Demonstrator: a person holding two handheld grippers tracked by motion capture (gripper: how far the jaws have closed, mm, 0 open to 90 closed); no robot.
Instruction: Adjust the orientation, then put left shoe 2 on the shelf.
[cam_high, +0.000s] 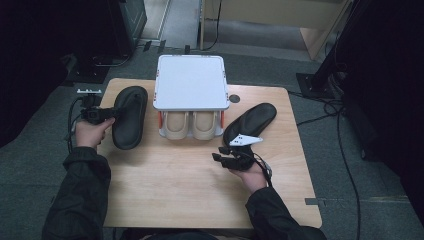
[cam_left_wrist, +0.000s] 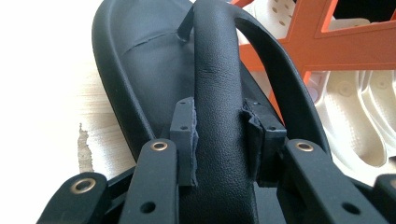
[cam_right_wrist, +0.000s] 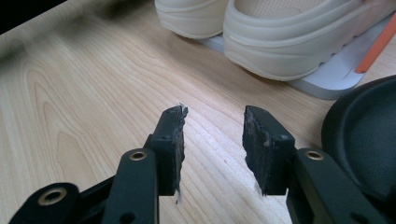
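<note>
Black leather flip-flop sandal (cam_high: 129, 116) at left side of pale wooden table (cam_high: 185, 185), beside white-topped shoe rack with orange frame (cam_high: 189, 81). I'm gripping its wide leather strap (cam_left_wrist: 218, 107) with left gripper (cam_left_wrist: 218, 140), pads pressing both sides, since strap gives firmest hold for carrying. Right gripper (cam_right_wrist: 212, 144) hovering over bare wood, jaws apart, holding nothing, just beside second black sandal (cam_high: 250, 121). Cream clogs (cam_high: 192, 125) occupying rack's lower shelf.

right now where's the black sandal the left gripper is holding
In the high view the black rubber sandal is at the table's left, beside the white shoe rack, its strap clamped by the left gripper.
</note>
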